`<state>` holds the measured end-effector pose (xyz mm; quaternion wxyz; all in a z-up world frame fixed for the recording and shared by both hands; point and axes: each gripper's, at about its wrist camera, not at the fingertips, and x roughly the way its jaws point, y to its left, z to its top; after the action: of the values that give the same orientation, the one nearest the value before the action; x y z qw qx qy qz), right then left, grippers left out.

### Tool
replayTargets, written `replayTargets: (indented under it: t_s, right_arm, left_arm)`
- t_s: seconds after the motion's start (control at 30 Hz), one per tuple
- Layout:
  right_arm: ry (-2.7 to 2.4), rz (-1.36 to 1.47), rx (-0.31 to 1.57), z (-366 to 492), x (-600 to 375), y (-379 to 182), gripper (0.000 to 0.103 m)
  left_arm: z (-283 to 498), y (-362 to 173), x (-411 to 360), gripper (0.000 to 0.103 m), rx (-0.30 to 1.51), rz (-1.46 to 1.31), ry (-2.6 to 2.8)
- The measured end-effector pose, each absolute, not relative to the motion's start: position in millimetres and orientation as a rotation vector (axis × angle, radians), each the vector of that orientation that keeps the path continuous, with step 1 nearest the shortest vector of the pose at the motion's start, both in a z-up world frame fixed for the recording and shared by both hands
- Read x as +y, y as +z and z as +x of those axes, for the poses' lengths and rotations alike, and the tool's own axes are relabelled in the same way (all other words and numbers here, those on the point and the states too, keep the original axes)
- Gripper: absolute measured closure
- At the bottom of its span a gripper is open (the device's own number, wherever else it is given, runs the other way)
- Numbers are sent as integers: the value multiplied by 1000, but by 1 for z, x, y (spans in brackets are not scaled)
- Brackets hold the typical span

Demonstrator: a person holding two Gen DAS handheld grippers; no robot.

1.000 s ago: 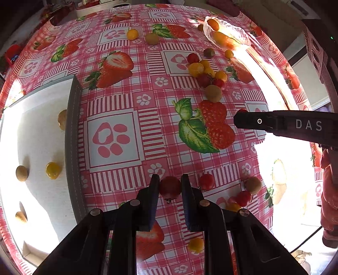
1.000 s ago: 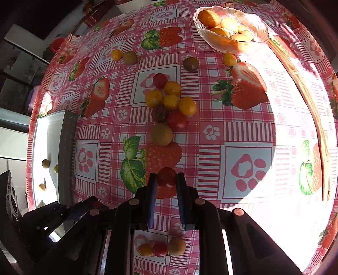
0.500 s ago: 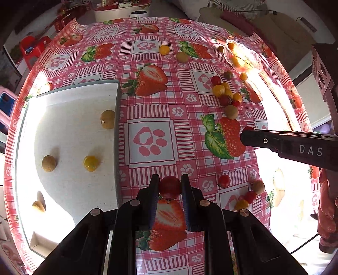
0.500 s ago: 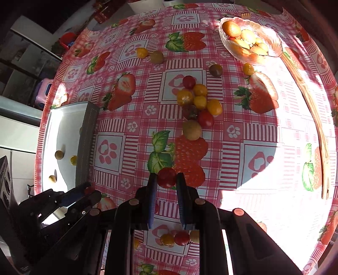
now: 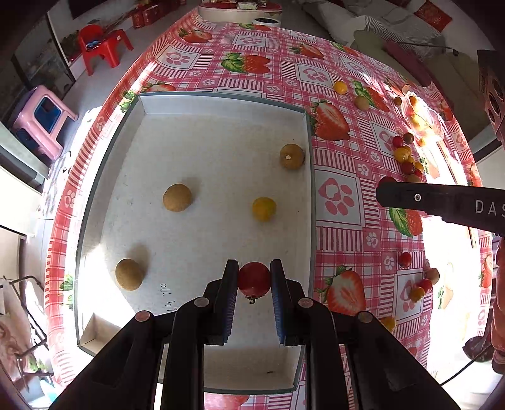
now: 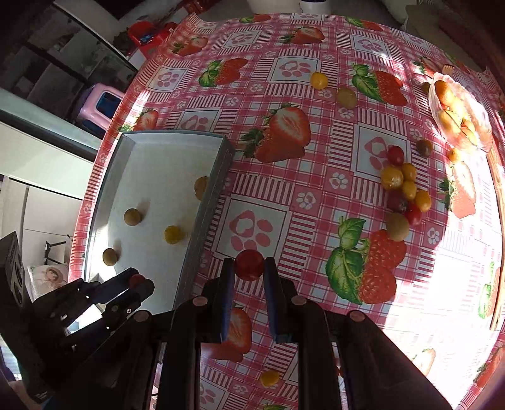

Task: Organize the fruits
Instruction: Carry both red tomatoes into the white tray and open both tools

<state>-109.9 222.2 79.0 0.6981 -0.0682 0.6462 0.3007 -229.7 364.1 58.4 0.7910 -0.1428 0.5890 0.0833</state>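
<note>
Now the left claw (image 5: 254,279) pinches a red tomato (image 5: 254,279) above the white tray (image 5: 307,220). Over the surface (image 6: 315,195) just beside the tray, the right claw (image 6: 249,266) pinches another tomato (image 6: 249,264).

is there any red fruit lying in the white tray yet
No, the shallow white tray holds only three round brown fruits and one round yellow fruit.

Table covered in pink checked tablecloth (image 5: 341,202) with strawberry and paw prints, hard sunlight washing out its right side. Grey floor (image 5: 104,79) beyond. Red plastic chair (image 5: 101,44) and pink stool (image 5: 44,123) at left, by a dark glass-fronted cabinet (image 6: 79,60). Pale sofa (image 5: 378,28) with cushions at far right.
</note>
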Motion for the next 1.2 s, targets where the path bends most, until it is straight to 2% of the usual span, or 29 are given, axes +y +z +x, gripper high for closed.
replayTargets:
  t_s: [0.4,0.87,0.9,0.93,0.97,1.0,1.13,1.2]
  right_arm:
    - [757,-229,1487,-120,310,52,83]
    - [704,-308,1537,-114,341,12,81]
    - [706,-310,1535,-114,341,12,81]
    - [706,-312,1538,-115,344,11,81]
    - [707,-311,1538,-115,345,11,81]
    - [708,-310,1539,-115,345,11,80]
    - [713,-300,1550,-104,355,11,75]
    - [711,-299,1551,-100,357,13,59]
  left_arm:
    - [-248,25,404,81,1331,-276,280]
    - [-243,16,400,80,1343,-243,261]
    - [-242,17,399,78,1346,-238,257]
    - [-241,17,397,64,1347,-234,254]
    - [-240,18,397,40,1345,-226,262]
    - [-240,20,396,34,1328,-220,270]
    - [-238,23,393,33,1328,-196,273]
    - [-237,22,392,33,1335,-198,270]
